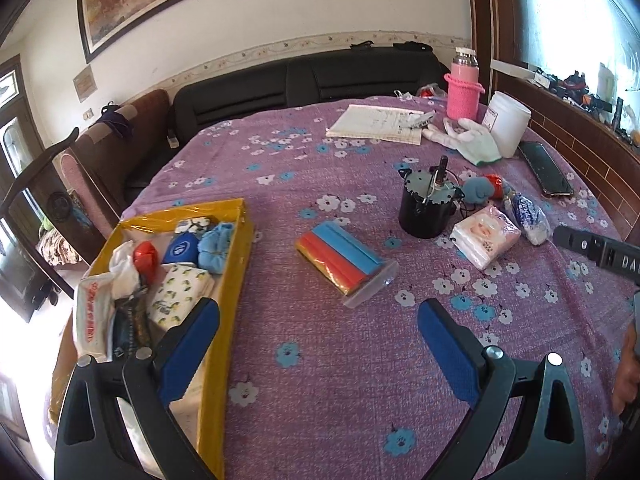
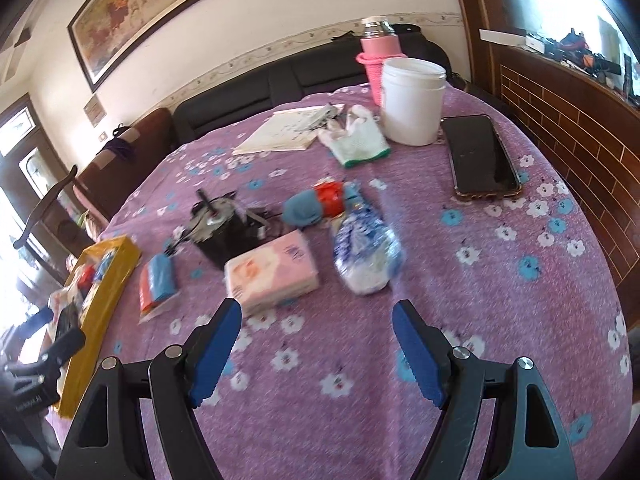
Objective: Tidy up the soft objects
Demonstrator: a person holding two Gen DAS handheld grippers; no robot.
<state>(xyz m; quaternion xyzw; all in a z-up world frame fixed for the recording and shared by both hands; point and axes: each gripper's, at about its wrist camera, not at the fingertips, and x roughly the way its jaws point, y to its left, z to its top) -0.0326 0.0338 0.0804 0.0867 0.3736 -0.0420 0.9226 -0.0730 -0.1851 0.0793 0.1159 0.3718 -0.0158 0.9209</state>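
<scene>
A yellow box [image 1: 236, 240] at the table's left holds several soft items: tissue packs, blue socks, a red ball. My left gripper [image 1: 318, 320] is open and empty, its left finger over the box's near end. A clear bag of red, blue and yellow cloths [image 1: 344, 260] lies just ahead of it. My right gripper [image 2: 316, 322] is open and empty, just short of a pink tissue pack [image 2: 274, 272] and a blue-white plastic pack [image 2: 366, 254]. A blue sock with a red ball [image 2: 316, 204] lies beyond them. The box also shows in the right wrist view [image 2: 102, 292].
A black motor can with wires [image 1: 426, 208] stands mid-table. Farther back are a white glove [image 1: 476, 140], papers [image 1: 376, 124], a white tub [image 1: 508, 124], a pink flask [image 1: 464, 88] and a phone [image 1: 546, 168]. A brick-patterned sill runs along the right.
</scene>
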